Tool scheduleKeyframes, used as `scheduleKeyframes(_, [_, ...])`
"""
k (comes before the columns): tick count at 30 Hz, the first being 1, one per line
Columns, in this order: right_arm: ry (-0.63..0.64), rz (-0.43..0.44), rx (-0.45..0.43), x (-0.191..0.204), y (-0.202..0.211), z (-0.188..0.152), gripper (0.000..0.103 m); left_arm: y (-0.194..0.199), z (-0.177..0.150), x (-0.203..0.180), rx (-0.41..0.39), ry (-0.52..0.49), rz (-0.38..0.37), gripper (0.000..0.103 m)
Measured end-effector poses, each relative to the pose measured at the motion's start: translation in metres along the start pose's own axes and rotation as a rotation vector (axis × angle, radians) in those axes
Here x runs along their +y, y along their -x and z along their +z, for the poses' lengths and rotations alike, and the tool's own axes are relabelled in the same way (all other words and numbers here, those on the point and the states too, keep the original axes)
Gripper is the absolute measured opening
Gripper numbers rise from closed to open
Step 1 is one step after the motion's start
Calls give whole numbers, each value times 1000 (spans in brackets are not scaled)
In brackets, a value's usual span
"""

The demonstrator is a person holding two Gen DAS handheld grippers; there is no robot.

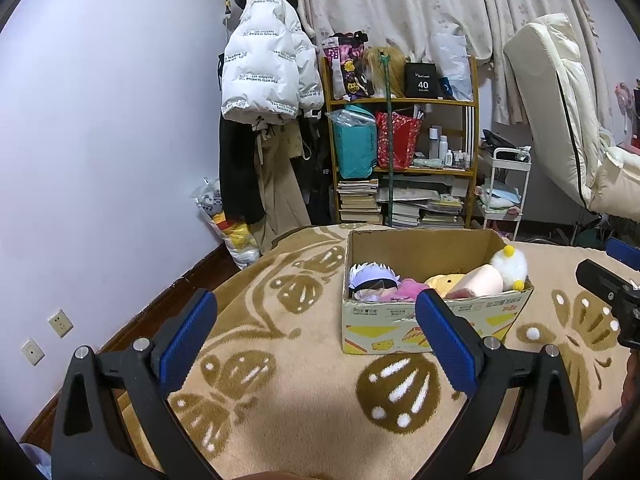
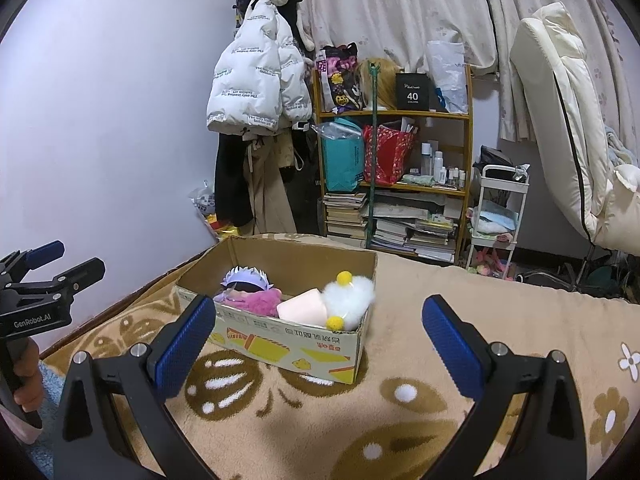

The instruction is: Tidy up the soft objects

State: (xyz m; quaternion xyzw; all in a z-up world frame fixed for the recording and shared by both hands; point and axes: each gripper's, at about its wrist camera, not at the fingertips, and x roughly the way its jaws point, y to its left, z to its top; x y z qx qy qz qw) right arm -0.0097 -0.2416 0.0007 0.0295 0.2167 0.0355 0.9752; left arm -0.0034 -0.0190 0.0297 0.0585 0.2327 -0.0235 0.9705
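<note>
A cardboard box (image 1: 432,316) (image 2: 288,340) sits on the beige patterned blanket (image 1: 280,340) (image 2: 440,400). It holds several soft toys: a doll with pale purple hair (image 1: 372,274) (image 2: 246,278), a pink plush (image 1: 408,288) (image 2: 260,302), a yellow plush (image 1: 444,282), a peach plush (image 1: 482,280) (image 2: 303,307) and a white fluffy toy with yellow pompoms (image 1: 510,266) (image 2: 348,296). My left gripper (image 1: 316,332) is open and empty, just short of the box. It also shows in the right wrist view (image 2: 60,264). My right gripper (image 2: 318,334) is open and empty in front of the box.
A wooden shelf (image 1: 404,140) (image 2: 396,168) with bags, books and bottles stands behind the bed. A white jacket (image 1: 264,52) (image 2: 256,80) hangs left of it. A white cart (image 1: 504,188) (image 2: 496,216) and a cream chair (image 1: 568,120) (image 2: 568,128) stand at right.
</note>
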Motion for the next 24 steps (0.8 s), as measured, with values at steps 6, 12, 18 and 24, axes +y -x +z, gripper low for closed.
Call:
scheduleKeyframes(6, [2,-3,4,-1,0,0,103,0,0,-1,1,-5,2,98])
scheduleKeyframes(12, [-6,-12,9,-4,-1,-3,103,-1,-1,0,-4,-4,4,99])
scheduleKeyframes(18, [-5,-10,11,-6,0,-3,103,-2,-2,3,4,1,5,99])
scheduleKeyframes(24, [-8,-18,9,-5,-1,-4,103,-3,-1,4,4,8,5,98])
